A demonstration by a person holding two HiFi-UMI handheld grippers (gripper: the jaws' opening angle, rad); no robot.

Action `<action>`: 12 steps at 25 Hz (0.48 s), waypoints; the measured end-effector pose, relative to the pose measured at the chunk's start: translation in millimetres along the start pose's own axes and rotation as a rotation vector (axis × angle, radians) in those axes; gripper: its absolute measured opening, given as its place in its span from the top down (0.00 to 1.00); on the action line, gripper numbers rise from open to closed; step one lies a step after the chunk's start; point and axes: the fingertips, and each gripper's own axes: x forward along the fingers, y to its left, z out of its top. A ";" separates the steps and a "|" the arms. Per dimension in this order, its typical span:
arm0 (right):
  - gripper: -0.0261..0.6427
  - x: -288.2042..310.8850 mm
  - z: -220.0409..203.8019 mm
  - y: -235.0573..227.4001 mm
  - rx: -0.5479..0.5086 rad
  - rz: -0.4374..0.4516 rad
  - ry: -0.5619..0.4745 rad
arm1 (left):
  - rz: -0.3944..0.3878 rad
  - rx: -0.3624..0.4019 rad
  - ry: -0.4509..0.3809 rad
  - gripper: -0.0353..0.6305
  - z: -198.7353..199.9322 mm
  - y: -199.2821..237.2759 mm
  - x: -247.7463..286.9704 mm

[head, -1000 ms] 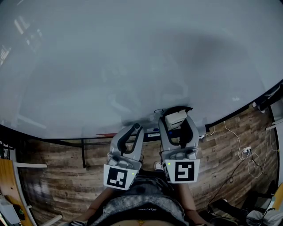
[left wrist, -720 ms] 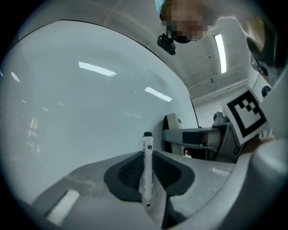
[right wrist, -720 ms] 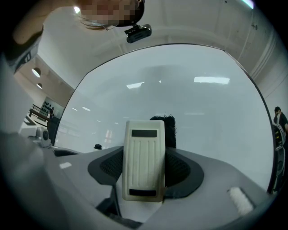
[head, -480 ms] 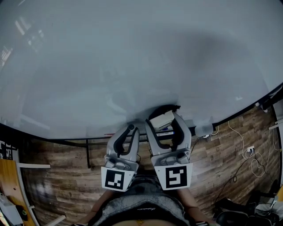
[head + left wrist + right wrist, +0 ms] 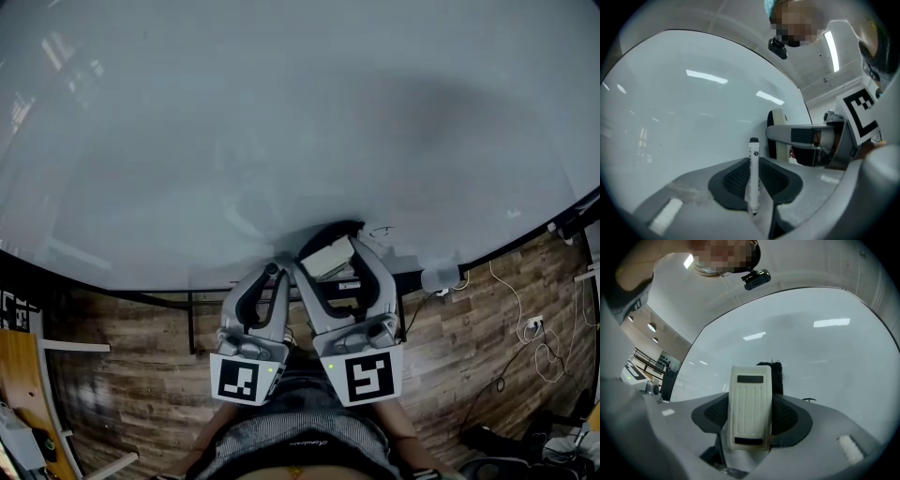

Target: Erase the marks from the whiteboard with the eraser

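The whiteboard [image 5: 281, 122] fills most of the head view. A small dark mark [image 5: 380, 230] stays on it low down, also seen as a thin curved mark [image 5: 809, 400] in the right gripper view. My right gripper [image 5: 334, 251] is shut on the white eraser [image 5: 327, 258], whose black felt [image 5: 776, 376] presses against the board just left of that mark. The eraser body [image 5: 750, 408] stands upright between the jaws of the right gripper [image 5: 752, 420]. My left gripper [image 5: 269, 277] is shut on a white marker [image 5: 753, 176], held near the board's lower edge beside the right gripper [image 5: 806, 136].
The board's dark bottom frame and a tray rail [image 5: 187, 300] run below the grippers. A pale cylinder [image 5: 439, 278] sits at the rail's right end. White cables [image 5: 525, 328] lie on the wood floor [image 5: 122, 375]. The person's lap [image 5: 300, 441] is at the bottom.
The right gripper has slid the eraser leftward and slightly up along the board's lower part, uncovering the small mark on its right. The left gripper shifted a little left with it.
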 end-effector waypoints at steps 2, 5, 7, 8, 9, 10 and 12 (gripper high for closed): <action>0.58 -6.8 -1.2 -15.3 -0.003 -0.028 0.007 | -0.007 0.000 -0.007 0.84 2.0 -8.2 5.1; 0.58 -21.0 -4.9 -45.9 -0.007 -0.075 0.018 | -0.020 -0.007 -0.011 0.84 1.5 -26.2 14.8; 0.58 -27.9 -7.1 -62.0 -0.002 -0.104 0.023 | -0.029 -0.011 -0.011 0.84 0.1 -34.5 19.0; 0.58 -29.7 -7.8 -66.7 -0.003 -0.117 0.025 | -0.034 -0.013 -0.012 0.84 -0.1 -36.2 19.6; 0.58 -30.9 -7.9 -69.8 -0.005 -0.128 0.029 | -0.037 -0.017 -0.014 0.84 0.2 -37.3 19.9; 0.58 -31.6 -7.2 -71.7 -0.006 -0.134 0.032 | -0.040 -0.020 -0.015 0.84 0.8 -38.6 20.0; 0.58 -31.6 -4.3 -72.3 -0.001 -0.136 0.037 | -0.042 -0.025 -0.018 0.84 2.2 -41.1 20.4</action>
